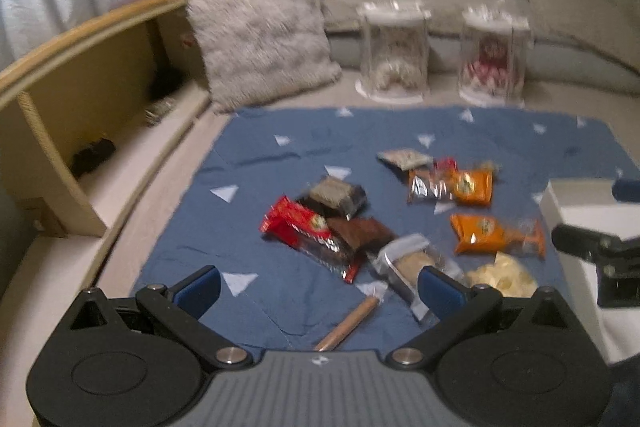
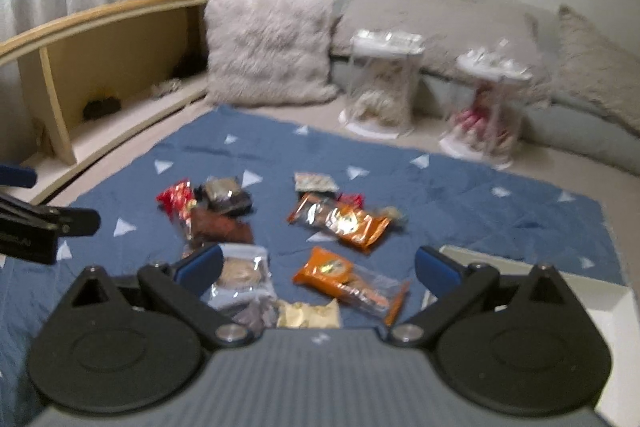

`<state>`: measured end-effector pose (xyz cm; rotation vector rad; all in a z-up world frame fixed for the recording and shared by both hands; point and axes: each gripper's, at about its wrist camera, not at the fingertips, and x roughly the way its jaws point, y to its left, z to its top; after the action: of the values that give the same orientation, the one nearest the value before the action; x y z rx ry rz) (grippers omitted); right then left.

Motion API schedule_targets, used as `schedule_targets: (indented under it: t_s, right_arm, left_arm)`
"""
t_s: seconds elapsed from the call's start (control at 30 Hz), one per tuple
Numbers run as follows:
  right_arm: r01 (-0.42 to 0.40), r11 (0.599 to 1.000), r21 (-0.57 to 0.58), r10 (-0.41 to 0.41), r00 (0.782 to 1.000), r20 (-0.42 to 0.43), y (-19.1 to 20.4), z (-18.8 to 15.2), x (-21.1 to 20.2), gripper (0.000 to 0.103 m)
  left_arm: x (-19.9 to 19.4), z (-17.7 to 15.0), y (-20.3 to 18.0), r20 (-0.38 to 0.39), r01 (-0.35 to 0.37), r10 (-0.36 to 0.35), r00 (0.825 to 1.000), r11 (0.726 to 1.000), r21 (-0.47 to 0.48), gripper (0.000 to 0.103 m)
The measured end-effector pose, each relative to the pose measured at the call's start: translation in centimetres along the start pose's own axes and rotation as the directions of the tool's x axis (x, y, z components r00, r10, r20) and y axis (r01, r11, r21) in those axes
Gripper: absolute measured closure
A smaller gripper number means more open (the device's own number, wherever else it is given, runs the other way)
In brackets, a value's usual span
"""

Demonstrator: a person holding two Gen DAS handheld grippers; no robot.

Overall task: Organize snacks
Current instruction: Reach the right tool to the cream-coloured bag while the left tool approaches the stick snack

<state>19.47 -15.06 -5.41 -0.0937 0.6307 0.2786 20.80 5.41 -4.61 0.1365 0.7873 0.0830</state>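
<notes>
Lying scattered over the middle of a blue cloth [image 1: 280, 291] with white triangles were the snacks: a red wrapper [image 1: 304, 231], dark brown packets [image 1: 338, 195], two orange bags [image 1: 496, 235] with clear ends, a silver-edged pack [image 1: 404, 259], a pale yellow bag [image 1: 500, 277] and a thin brown stick [image 1: 348, 323]. The left gripper [image 1: 320, 287] hovered over the near edge of the cloth with its blue-tipped jaws spread wide and empty. The right gripper [image 2: 320, 267] likewise stood spread and empty, above the nearer orange bag and beside a white box [image 2: 612, 311].
</notes>
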Motion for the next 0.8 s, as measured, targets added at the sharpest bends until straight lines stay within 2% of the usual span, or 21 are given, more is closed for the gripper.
schedule_targets:
  t_s: [0.17, 0.4, 0.53, 0.63, 0.73, 0.8]
  right_arm:
    - [-0.011, 1.000, -0.029, 0.008, 0.993, -0.119, -0.5, -0.4, 4.4, 0.000]
    - [-0.021, 1.000, 0.003, 0.021, 0.969, -0.245, -1.6, -1.7, 8.2, 0.000]
    - [-0.059, 0.998, -0.033, 0.046, 0.951, -0.306, -1.4, -2.1, 10.1, 0.000]
    - [-0.055, 0.997, -0.044, 0.036, 0.936, -0.351, -0.9, -2.5, 11.3, 0.001]
    - [-0.086, 0.996, -0.039, 0.065, 0.924, -0.377, -0.9, -2.9, 11.8, 0.008]
    - [-0.088, 0.995, -0.040, 0.065, 0.916, -0.395, -0.8, -3.1, 12.3, 0.010]
  left_arm:
    - [3.0, -0.8, -0.1, -0.076, 0.079, -0.073, 0.994, 0.994, 0.070, 0.000]
    - [6.2, -2.2, -1.4, -0.167, 0.111, -0.083, 0.983, 0.979, 0.170, 0.000]
    - [7.2, -2.6, -1.7, -0.206, 0.147, -0.107, 0.973, 0.971, 0.191, 0.000]
    - [7.6, -2.9, -2.2, -0.214, 0.162, -0.115, 0.970, 0.962, 0.221, 0.000]
    - [7.8, -3.2, -2.4, -0.224, 0.185, -0.130, 0.966, 0.952, 0.243, 0.000]
    - [8.1, -3.0, -2.3, -0.250, 0.181, -0.122, 0.961, 0.957, 0.227, 0.000]
